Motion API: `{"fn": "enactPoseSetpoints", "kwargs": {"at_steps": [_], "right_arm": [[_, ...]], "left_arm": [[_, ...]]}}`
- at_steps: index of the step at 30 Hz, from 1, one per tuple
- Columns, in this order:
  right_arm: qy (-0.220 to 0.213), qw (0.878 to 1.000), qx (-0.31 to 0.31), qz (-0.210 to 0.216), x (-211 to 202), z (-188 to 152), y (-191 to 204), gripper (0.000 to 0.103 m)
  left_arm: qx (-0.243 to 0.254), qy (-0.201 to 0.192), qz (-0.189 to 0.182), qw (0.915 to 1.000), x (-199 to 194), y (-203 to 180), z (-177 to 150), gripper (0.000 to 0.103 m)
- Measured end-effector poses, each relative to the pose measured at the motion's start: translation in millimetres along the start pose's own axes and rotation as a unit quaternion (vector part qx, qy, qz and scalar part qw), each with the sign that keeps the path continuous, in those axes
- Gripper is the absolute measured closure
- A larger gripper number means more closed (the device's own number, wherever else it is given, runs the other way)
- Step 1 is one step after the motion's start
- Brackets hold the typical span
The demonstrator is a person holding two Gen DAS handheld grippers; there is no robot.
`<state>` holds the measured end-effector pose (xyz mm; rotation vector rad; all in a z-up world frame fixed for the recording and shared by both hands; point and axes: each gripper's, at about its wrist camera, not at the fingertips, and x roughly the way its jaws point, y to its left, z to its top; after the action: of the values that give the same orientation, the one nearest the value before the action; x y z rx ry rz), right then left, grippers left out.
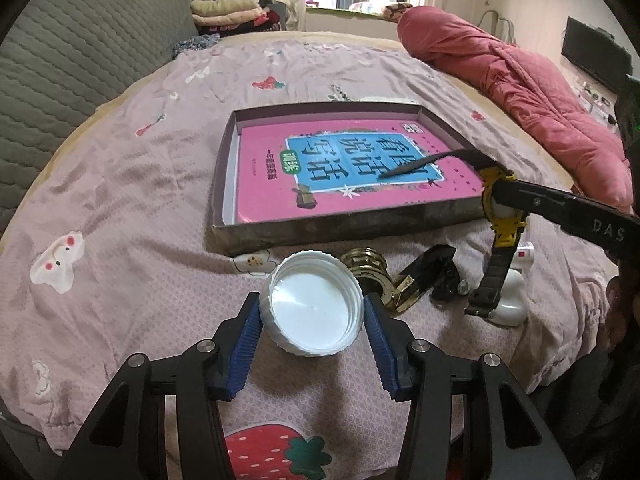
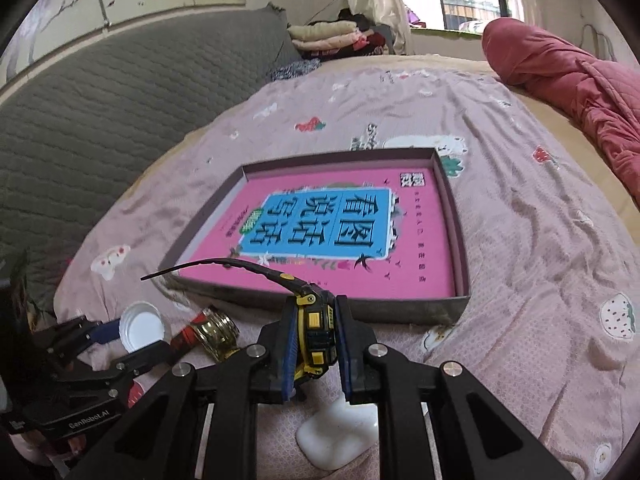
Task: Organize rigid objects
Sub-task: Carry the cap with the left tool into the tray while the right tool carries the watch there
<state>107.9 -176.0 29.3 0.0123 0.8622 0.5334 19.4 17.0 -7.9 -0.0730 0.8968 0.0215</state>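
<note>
Two claws clamped, left (image 1: 312,322) on white cap (image 1: 314,308), "GenRobot.AI"-marked, right (image 2: 316,344) on watch (image 2: 316,328)

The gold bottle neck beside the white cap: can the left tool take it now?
Probably not: the left tool already grips the white cap, so its pads are occupied, though the gold bottle neck lies uncovered just behind.

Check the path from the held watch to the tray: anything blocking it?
Nothing visible does. The right gripper holds the watch just short of the tray's near wall; only the pink book lies inside.
</note>
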Motion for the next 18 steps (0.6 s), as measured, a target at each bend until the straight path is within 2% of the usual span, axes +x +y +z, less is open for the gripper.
{"fn": "enactPoseSetpoints", "kwargs": {"at_steps": [9, 18], "right_arm": [[-0.02, 1.0, 0.019, 0.011, -8.2, 3.6, 2.0, 0.086], [-0.044, 0.998, 0.044, 0.013, -10.7, 17.1, -6.4, 0.086]], "left_arm": [[-0.001, -0.014, 0.006, 0.9999, -4.6, 1.0, 3.7, 0.05], [-0.017, -0.034, 0.004, 0.9993, -1.2, 2.3, 27.4, 0.05]]}}
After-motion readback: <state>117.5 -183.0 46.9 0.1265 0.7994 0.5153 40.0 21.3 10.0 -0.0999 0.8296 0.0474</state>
